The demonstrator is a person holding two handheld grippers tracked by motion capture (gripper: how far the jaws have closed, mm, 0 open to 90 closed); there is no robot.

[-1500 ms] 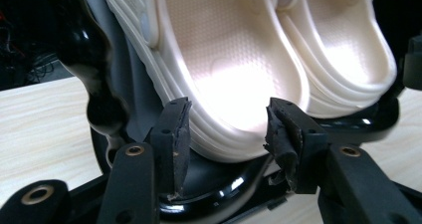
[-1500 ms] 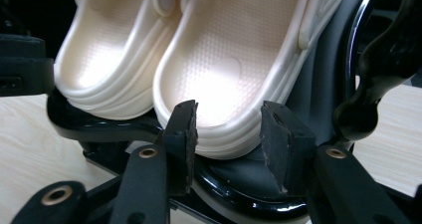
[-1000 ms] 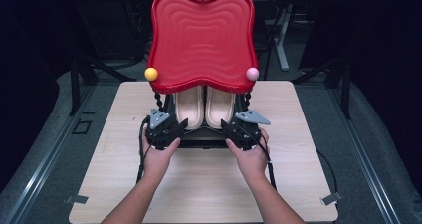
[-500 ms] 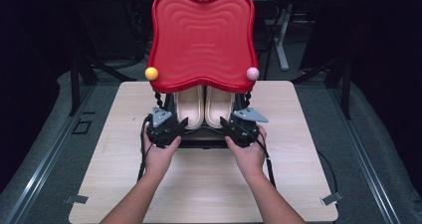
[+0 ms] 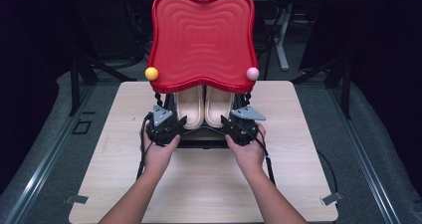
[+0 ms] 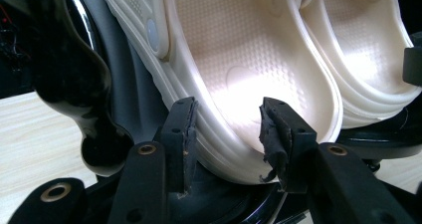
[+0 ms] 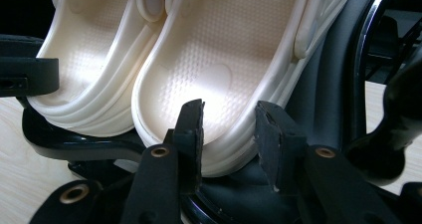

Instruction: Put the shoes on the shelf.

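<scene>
My left claw [image 6: 226, 134] and right claw [image 7: 229, 134], closing but unclenched, each straddle a cream foam clog's [image 6: 249, 79] heel rim, long axes pointing away.

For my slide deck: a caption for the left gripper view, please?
Left claw straddling the heel rim of a cream clog.

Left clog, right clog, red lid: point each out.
left clog [image 6: 239, 69], left gripper view, on its textured footbed.
right clog [image 7: 219, 50], right gripper view, on its textured footbed.
red lid [image 5: 201, 40], high view, on its rippled middle.
</scene>
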